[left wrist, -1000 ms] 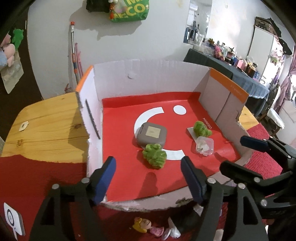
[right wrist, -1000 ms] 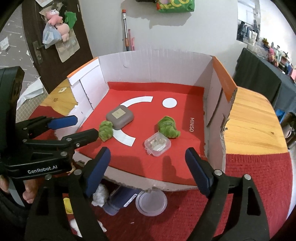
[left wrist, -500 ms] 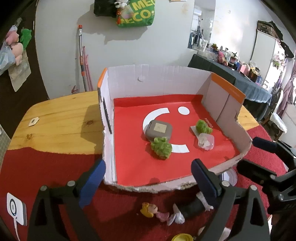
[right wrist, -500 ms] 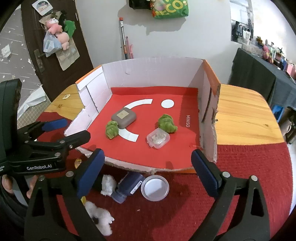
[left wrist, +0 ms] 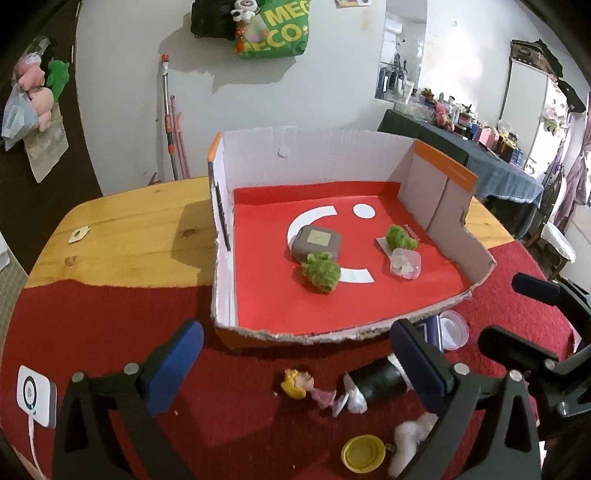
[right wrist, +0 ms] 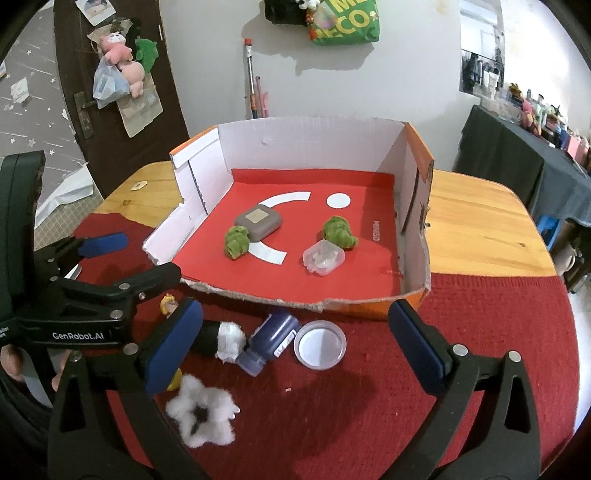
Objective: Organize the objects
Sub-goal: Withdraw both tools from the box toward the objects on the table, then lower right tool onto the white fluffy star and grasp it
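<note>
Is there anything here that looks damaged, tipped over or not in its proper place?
Yes. The cardboard box has a torn, ragged front edge. A dark blue bottle lies on its side on the red cloth in front of the box, beside a round white lid. A white fluffy scrunchie and a small doll are scattered there too.

"GenRobot.AI" on left hand-held gripper [right wrist: 110,254]; "MINISO" on box floor [right wrist: 375,231]; "ECO" on green bag [right wrist: 345,22].

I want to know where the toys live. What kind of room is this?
Probably a room in someone's home: a wooden table with a red cloth, plush toys hung on a door, a broom against the wall.
</note>
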